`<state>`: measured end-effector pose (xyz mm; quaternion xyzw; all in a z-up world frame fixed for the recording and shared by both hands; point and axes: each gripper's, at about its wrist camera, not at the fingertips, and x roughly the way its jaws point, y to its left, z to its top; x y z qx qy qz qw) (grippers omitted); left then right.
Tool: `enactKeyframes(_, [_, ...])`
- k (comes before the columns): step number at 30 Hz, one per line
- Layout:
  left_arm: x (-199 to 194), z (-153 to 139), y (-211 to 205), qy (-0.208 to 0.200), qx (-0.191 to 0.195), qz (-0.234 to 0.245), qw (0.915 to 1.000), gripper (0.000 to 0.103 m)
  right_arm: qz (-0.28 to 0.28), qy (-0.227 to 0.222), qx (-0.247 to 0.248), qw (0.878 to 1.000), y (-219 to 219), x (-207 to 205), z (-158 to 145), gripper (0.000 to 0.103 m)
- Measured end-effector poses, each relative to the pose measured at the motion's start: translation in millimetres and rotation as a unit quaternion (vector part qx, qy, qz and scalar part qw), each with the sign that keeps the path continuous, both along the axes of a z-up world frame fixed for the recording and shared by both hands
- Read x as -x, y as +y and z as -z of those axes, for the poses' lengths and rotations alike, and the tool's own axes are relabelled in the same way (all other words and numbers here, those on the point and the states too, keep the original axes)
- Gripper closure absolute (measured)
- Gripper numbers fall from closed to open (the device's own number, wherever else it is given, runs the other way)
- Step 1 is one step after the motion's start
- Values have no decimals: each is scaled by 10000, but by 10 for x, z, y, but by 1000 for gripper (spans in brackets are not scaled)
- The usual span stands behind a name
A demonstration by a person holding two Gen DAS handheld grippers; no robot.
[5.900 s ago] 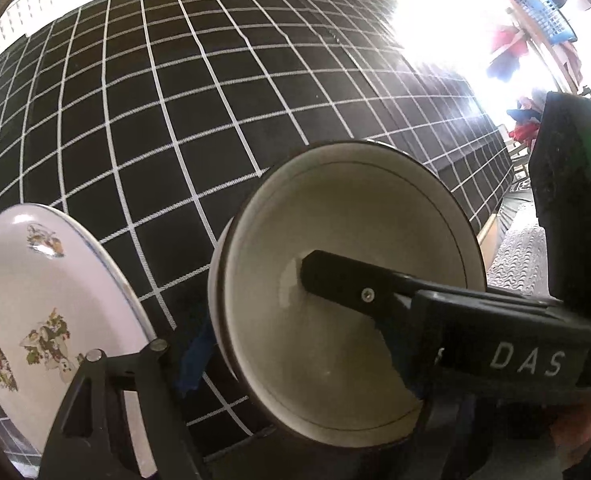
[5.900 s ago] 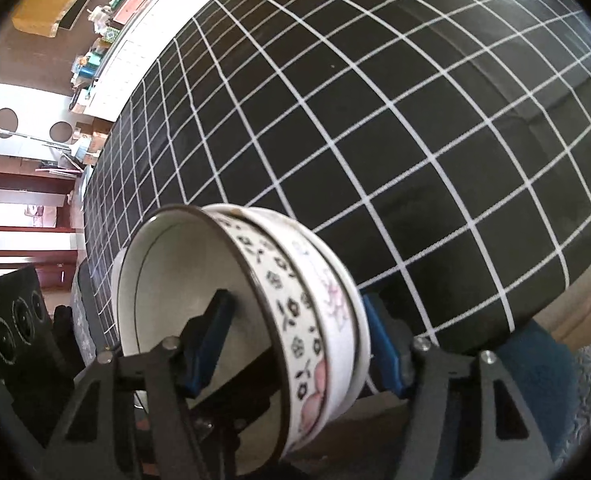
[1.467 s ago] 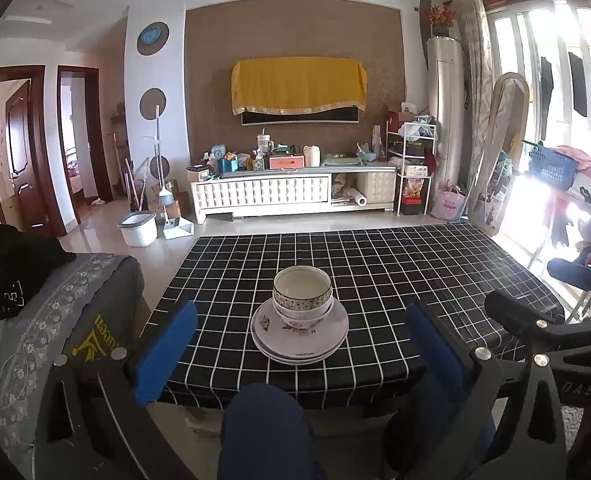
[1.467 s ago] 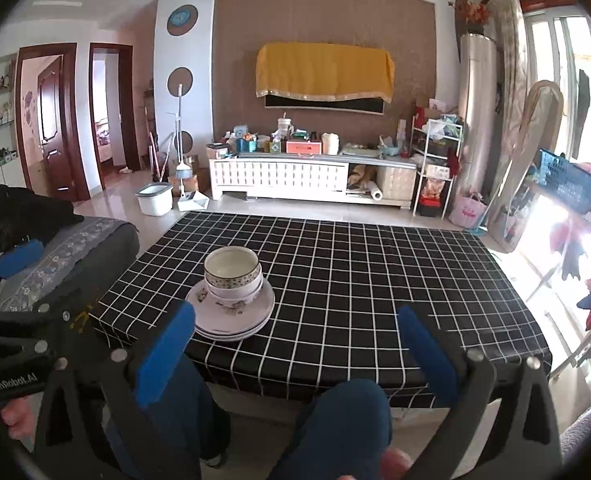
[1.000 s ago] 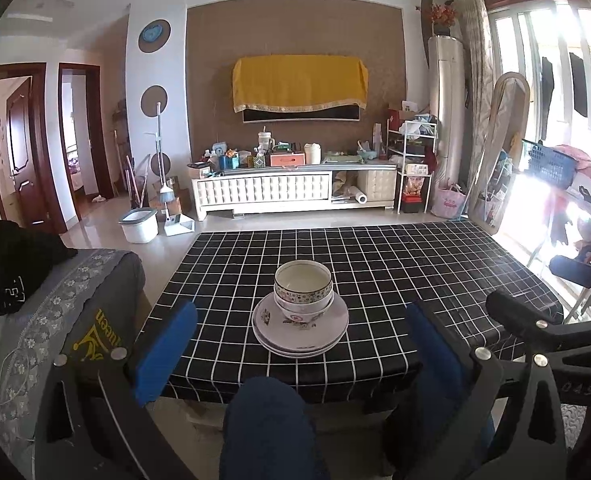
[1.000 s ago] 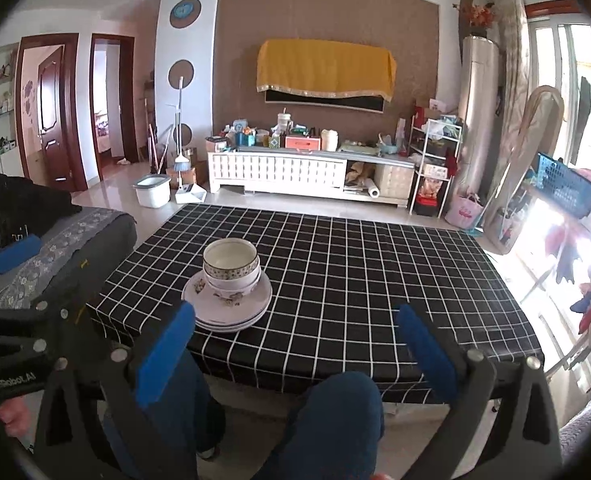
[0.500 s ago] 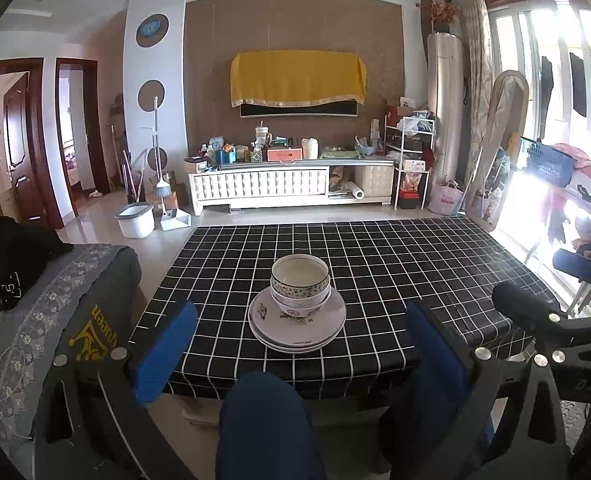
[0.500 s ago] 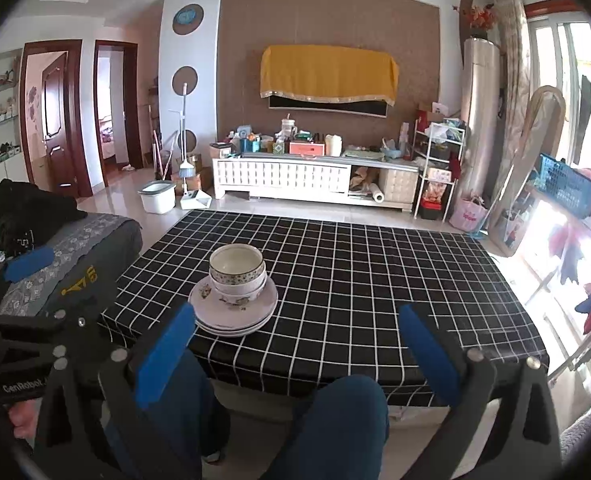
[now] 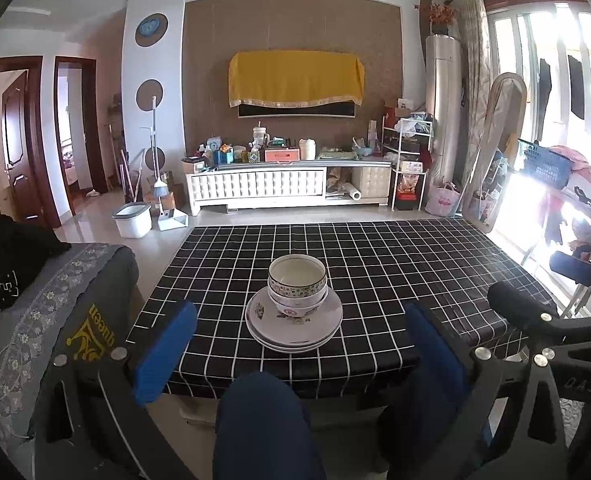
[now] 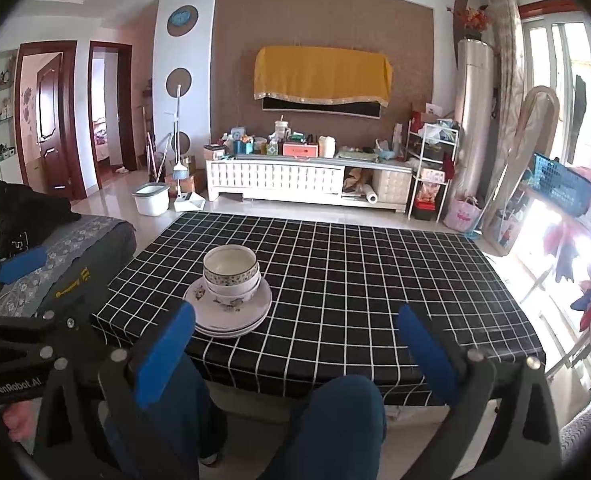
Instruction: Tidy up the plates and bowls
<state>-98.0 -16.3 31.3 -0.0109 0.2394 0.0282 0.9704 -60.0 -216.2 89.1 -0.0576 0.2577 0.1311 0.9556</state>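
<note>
Two nested patterned bowls stand upright on a stack of white floral plates, on the near left part of the black grid tablecloth. My left gripper is open and empty, held back from the table's near edge. My right gripper is open too, with nothing between its blue pads, and is also pulled back. The right gripper's body shows at the right of the left wrist view; the left gripper's body shows at the left of the right wrist view.
A person's knees in blue trousers sit below the table's near edge. A grey patterned sofa arm with black clothing stands left of the table. A white TV cabinet lines the far wall. A blue basket is at right.
About six seconds ago both grippers held the bowls close above the tablecloth. Now the bowls rest on the plates and both grippers are open and withdrawn. Over the last second the views barely shift.
</note>
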Motion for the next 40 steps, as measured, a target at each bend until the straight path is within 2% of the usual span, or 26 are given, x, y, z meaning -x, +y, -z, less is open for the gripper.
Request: enactKeyframes(40, [60, 20, -75, 21, -29, 41, 10000, 0, 68, 42, -4, 10000, -52, 7, 40, 0])
